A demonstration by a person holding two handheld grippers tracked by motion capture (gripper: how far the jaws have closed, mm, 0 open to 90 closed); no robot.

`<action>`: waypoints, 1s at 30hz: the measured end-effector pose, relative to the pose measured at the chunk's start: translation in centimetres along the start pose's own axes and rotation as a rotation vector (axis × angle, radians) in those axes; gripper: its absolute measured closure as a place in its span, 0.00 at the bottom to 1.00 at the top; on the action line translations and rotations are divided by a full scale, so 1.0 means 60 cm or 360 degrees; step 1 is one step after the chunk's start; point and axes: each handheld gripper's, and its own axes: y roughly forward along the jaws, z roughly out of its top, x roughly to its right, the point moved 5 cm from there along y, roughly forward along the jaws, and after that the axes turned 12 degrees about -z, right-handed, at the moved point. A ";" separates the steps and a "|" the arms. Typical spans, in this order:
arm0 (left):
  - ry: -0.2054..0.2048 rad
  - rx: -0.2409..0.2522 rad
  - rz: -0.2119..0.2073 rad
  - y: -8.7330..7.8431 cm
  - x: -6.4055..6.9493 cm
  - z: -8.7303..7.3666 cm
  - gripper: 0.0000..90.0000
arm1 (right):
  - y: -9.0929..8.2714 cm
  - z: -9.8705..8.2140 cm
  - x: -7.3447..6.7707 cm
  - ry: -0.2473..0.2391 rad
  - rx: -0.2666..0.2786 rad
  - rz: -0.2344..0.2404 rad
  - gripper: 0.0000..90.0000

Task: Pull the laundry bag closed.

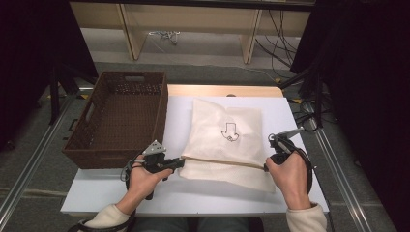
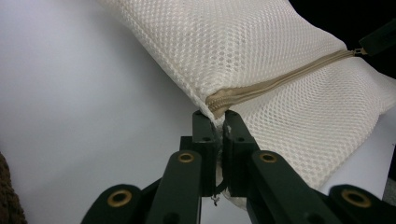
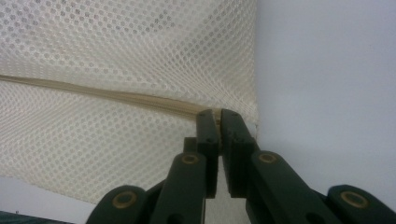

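- high view puts the cream mesh bag (image 1: 225,140) in the middle of the frame, lying flat on the white table (image 1: 96,191), with a small dark printed mark on its upper face and its zipper (image 1: 227,162) running as a tan line across its lower part.
- left gripper view shows the zipper's end at the centre of the frame, the mesh spreading up and to the right from it.
- brown woven basket (image 1: 118,118) stands at the left of the high view, just beside the bag's left edge, its right wall between the bag and the floor on that side; it looks empty.
- nothing lies across the bag between the two grippers.
- left gripper (image 1: 175,163), lower left of centre in the high view, has its jaws pinched narrow on the bag's left corner at the zipper end; in its own view (image 2: 216,122) a fold of mesh sits clamped between the black jaws.
- right gripper (image 1: 266,166), lower right of centre, has its jaws nearly together on the zipper's other end at the bag's right edge; its own view (image 3: 220,117) shows the tan zipper line running into the jaws.
- a hand (image 1: 290,176) grips each tool, pale sleeves at the bottom edge.
- grey floor with metal rails surrounds the table; wooden shelving and cables sit at the top of the frame, dark curtains at both sides.
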 end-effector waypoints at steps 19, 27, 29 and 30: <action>0.0005 -0.0043 0.0001 0.004 -0.003 -0.012 0.95 | 0.028 0.003 0.004 -0.0065 -0.0086 0.0042 0.97; 0.0005 -0.0057 0.0007 0.005 -0.005 -0.016 0.95 | 0.042 0.002 0.010 -0.0076 -0.0088 0.0017 0.97; 0.0006 -0.0063 0.0012 0.004 -0.007 -0.017 0.95 | 0.045 0.003 0.015 -0.0108 -0.0077 0.0024 0.97; 0.0006 -0.0063 0.0012 0.004 -0.007 -0.017 0.95 | 0.047 0.004 0.020 -0.0145 -0.0053 0.0027 0.97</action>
